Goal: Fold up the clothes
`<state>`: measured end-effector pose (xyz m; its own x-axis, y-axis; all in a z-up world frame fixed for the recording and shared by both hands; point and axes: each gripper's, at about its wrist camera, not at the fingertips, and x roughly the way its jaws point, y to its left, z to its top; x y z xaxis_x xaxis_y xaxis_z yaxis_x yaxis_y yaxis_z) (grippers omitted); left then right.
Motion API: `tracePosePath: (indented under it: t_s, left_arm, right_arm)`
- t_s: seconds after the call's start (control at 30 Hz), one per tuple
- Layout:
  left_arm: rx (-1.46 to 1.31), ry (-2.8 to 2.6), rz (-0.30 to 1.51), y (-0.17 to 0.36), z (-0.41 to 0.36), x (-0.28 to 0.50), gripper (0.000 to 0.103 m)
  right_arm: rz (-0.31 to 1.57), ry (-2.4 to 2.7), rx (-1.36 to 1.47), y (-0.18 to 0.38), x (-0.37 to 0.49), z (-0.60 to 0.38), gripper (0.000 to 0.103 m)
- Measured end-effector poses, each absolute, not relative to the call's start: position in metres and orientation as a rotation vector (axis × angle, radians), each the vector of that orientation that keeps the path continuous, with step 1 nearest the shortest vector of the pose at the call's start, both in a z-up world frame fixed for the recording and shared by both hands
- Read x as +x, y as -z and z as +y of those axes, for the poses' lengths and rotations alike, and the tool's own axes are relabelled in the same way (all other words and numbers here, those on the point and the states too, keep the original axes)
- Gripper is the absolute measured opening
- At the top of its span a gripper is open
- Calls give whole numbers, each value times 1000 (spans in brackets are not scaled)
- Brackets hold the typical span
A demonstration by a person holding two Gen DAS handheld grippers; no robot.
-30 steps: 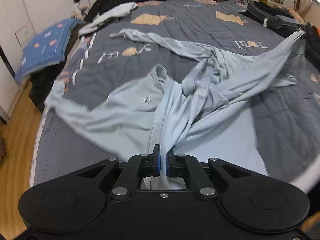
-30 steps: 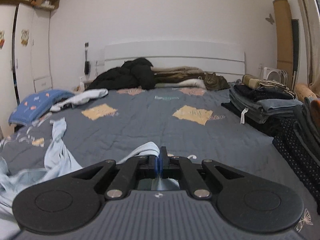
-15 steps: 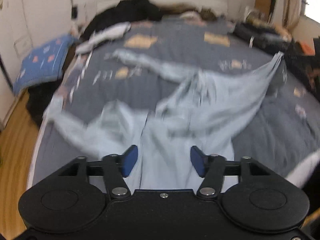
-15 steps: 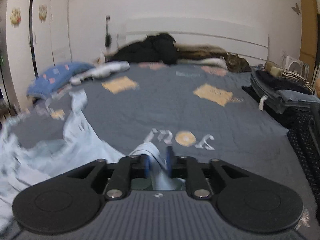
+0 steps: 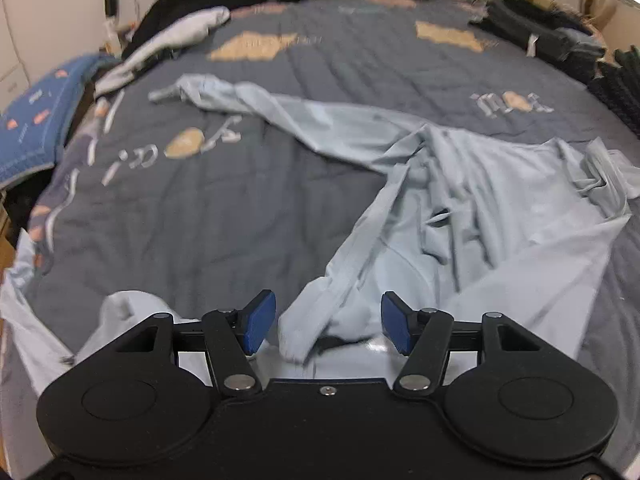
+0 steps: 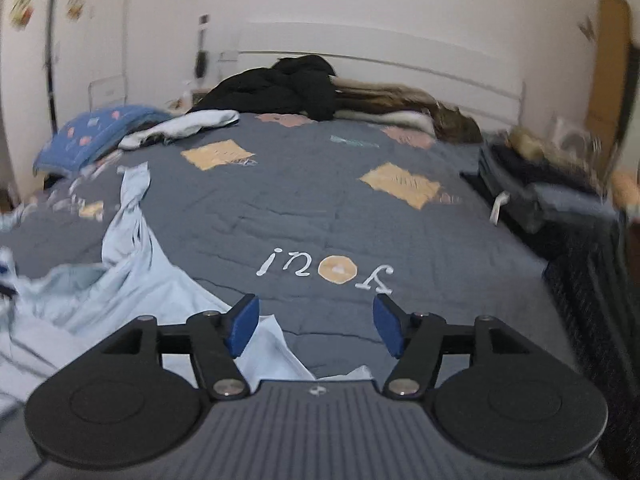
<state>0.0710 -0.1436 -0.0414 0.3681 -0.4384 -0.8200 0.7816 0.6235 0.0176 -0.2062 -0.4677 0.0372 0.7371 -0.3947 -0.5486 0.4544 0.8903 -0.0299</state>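
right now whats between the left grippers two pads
In the left wrist view, a bunched fold of the light blue shirt lies between the open left gripper pads, untouched by either.

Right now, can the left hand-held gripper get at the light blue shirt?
Probably yes: the left hand-held gripper is open, with a fold of the light blue shirt lying loose between its pads and nothing covering it.

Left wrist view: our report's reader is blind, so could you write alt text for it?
A crumpled pale blue shirt lies spread on a grey quilted bed, one sleeve stretched toward the far left. The left gripper is open just above the shirt's near edge, gripping nothing. Folded dark clothes are stacked at the far right.
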Motion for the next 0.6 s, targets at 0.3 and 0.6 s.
tracePosePath:
  t_s: [0.3,0.6]
  left_arm:
    - [482,891,929,29,-154,88,7]
    - [452,903,538,-131,-151,79,5]
  right_arm:
    - [477,257,231,-30,-182,-448,63]
    - [451,208,211,-32,-169,-425,63]
